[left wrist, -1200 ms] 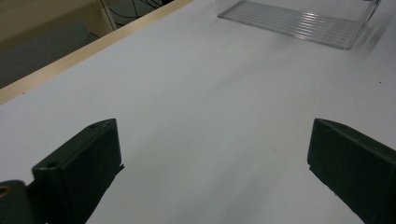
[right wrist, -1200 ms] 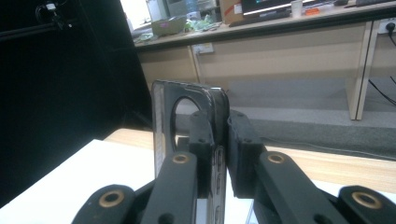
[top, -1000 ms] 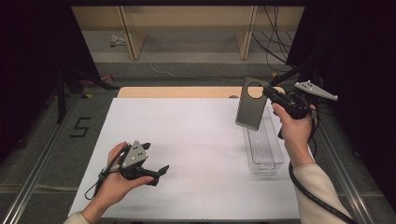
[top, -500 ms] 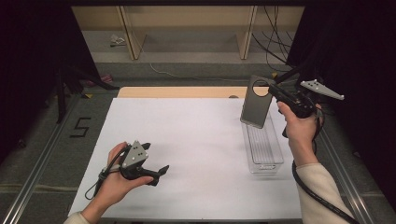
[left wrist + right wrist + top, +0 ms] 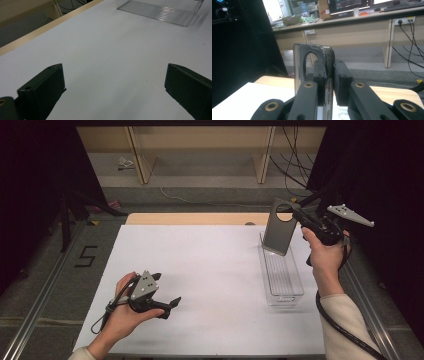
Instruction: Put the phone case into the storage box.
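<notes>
Phone case, smoky translucent plastic, round camera cutout, pinched upright in your right claw above ribbed clear tray. Left claw spread wide, empty, resting on matte white tabletop.

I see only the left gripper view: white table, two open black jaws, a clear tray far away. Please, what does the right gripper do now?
Observer: The right gripper is shut on a grey phone case, held in the air.
Operator: Where is the case, compared to the tray?
Observer: It hangs upright over the far end of the clear tray.
Operator: Is something inside the tray?
Observer: In the high view it looks empty.
</notes>
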